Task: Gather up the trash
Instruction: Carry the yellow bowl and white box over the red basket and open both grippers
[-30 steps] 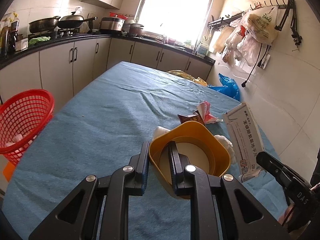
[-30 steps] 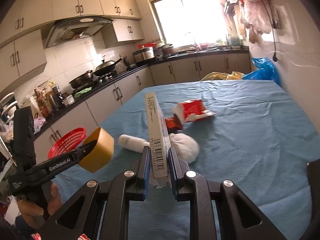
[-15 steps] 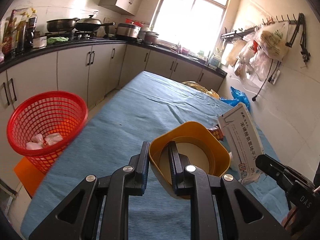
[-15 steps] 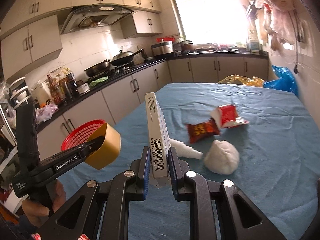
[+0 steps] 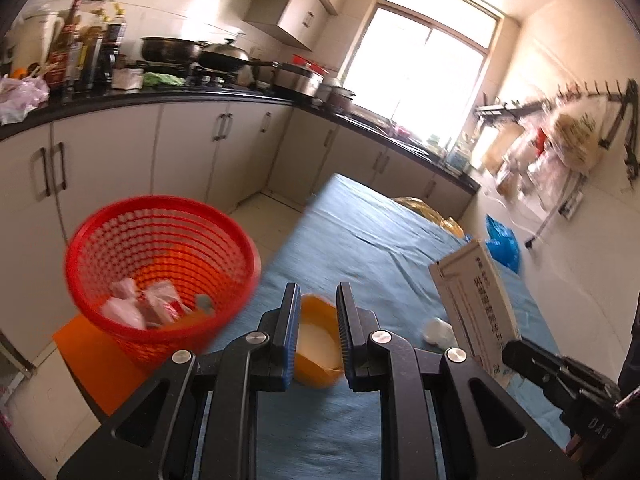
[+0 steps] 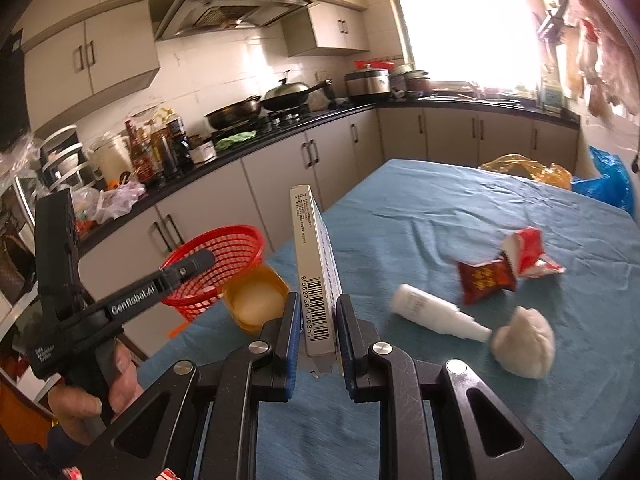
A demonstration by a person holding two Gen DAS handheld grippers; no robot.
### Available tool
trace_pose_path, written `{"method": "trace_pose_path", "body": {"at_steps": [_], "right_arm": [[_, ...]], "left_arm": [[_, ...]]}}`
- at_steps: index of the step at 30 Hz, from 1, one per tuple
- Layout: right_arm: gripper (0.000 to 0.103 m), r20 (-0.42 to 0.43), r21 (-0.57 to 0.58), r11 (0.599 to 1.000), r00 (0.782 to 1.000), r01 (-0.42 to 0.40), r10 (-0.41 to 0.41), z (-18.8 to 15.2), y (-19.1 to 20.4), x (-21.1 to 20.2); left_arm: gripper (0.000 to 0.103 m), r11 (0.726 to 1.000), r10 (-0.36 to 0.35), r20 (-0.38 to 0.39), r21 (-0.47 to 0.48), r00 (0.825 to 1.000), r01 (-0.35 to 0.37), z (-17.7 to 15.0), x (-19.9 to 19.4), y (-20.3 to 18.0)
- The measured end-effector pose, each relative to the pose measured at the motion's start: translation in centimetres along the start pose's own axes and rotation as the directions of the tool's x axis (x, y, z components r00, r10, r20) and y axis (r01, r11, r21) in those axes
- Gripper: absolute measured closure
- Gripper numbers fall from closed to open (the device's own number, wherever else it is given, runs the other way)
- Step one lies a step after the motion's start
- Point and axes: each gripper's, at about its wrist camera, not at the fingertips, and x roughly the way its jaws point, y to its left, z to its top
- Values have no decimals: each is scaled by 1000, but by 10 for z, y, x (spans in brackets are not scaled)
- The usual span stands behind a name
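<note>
My left gripper (image 5: 318,292) keeps its fingers close together. The yellow cup (image 5: 316,340) shows small and blurred beyond them, over the table's left edge. In the right wrist view the cup (image 6: 256,304) sits below and right of the left gripper (image 6: 206,258), apart from its tips. A red mesh basket (image 5: 160,204) with several scraps inside stands on the floor left of the table. My right gripper (image 6: 318,300) is shut on an upright white medicine box (image 6: 316,272), which also shows in the left wrist view (image 5: 476,300).
On the blue-clothed table (image 6: 440,208) lie a white bottle (image 6: 436,316), a white wad (image 6: 524,344) and red snack wrappers (image 6: 486,280). Yellow and blue bags (image 6: 524,168) sit at the far end. Cabinets and a cluttered counter (image 6: 224,148) run along the left.
Both grippers have swung left toward the red basket, which now looks larger. The yellow cup was pinched by its rim and now shows out of the left fingers. The box stays gripped.
</note>
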Motion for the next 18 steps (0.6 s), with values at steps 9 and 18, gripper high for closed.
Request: {"method": "trace_pose_path", "body": {"at_steps": [9, 18], "right_arm": [[84, -37, -45, 996, 996, -80, 78, 29, 34, 38], [84, 25, -23, 996, 996, -81, 81, 39, 34, 23]], "left_arm": [[85, 993, 50, 8, -106, 999, -49, 25, -3, 56], [72, 996, -86, -241, 13, 967, 92, 6, 24, 30]]}}
